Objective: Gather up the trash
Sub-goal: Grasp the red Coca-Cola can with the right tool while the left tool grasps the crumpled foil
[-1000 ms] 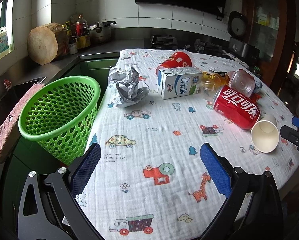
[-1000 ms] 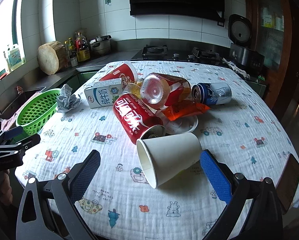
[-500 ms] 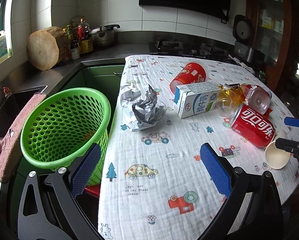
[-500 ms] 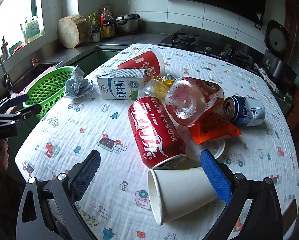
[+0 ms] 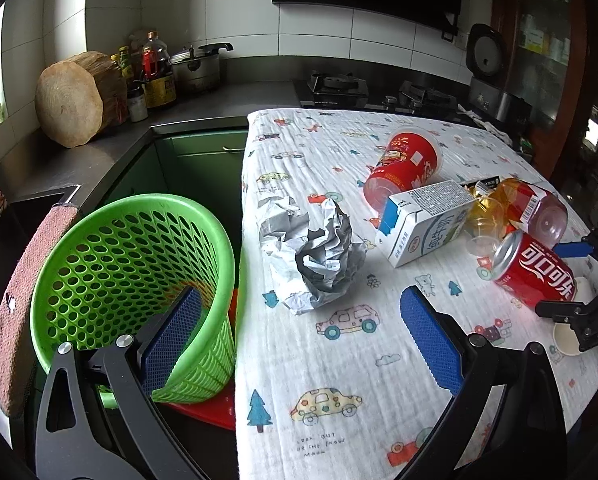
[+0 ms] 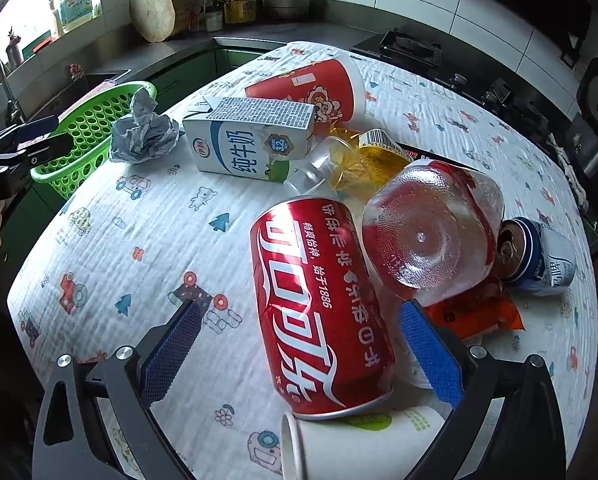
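Both sets of jaws wide open, empty: right gripper (image 6: 299, 344) straddling the can (image 6: 319, 304), left gripper (image 5: 299, 332) just short of the paper wad (image 5: 311, 256). Can lying on its side, against the cup (image 6: 363, 444), well right of the basket (image 5: 131, 280). Probably empty: light, slick, dents easily; best pinched mid-body across the diameter.
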Tool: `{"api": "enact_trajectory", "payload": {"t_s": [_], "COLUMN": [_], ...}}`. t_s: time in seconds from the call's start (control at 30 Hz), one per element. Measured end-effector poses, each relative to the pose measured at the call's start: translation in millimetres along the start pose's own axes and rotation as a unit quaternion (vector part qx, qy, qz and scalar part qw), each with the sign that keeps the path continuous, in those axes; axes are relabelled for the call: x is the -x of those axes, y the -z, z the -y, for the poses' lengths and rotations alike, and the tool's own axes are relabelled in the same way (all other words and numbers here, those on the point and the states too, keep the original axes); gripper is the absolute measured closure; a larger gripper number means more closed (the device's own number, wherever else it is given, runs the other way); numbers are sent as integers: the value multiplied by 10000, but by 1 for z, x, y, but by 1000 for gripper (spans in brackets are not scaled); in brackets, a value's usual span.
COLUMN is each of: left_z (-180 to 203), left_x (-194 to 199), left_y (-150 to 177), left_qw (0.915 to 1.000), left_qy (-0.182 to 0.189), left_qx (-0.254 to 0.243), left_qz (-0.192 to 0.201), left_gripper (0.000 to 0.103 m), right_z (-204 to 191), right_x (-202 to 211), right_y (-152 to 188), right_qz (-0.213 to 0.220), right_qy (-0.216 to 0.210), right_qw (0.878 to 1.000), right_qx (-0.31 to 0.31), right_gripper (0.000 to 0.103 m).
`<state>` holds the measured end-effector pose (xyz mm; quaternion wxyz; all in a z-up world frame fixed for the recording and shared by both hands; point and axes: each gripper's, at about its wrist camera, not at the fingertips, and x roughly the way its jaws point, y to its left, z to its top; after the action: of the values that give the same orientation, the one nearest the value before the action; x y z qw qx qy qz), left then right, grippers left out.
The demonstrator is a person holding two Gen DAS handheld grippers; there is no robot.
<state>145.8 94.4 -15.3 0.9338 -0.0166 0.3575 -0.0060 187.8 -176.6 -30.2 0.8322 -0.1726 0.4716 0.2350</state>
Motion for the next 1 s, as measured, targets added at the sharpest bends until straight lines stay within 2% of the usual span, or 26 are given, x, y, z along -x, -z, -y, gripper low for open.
{"api": "enact_trajectory", "payload": {"t_s": [0.33,0.43,0.6,0.63,0.7,0.73,0.77,0.87,1.0], "left_z": [-4,0,2,2,0,-2,-4,-10,-12], "left_x": [-47,-60,-82,-86,-96,-100,-104,-102,-88], "left_y": [-18,-24,-30,-30,-31,-30,-29,-26,-24], "left_qw": [9987,9983,9974,9972,9963,9959,9955,9949,9962], "left_qy": [369,357,341,338,376,378,403,639,617], "left_qx": [-163,-278,-316,-321,-301,-260,-210,-38,-69], "left_qz": [-320,-380,-546,-582,-709,-778,-826,-784,-611], "left_gripper": [5,6,7,9,24,28,35,48,54], "right_z": [-13,-16,-13,-12,-11,-10,-8,-9,-17], "right_x": [-17,-21,-26,-26,-25,-23,-22,-18,-7], "right_y": [-13,-16,-17,-17,-17,-17,-17,-16,-17], "right_qz": [-343,-442,-603,-604,-593,-575,-572,-546,-432], "right_qy": [196,334,268,260,235,214,147,-3,-175], "right_qw": [9982,9966,9957,9958,9962,9965,9969,9976,9983], "right_qx": [451,616,649,638,592,562,521,429,353], "right_gripper": [10,18,34,37,43,44,44,44,45]}}
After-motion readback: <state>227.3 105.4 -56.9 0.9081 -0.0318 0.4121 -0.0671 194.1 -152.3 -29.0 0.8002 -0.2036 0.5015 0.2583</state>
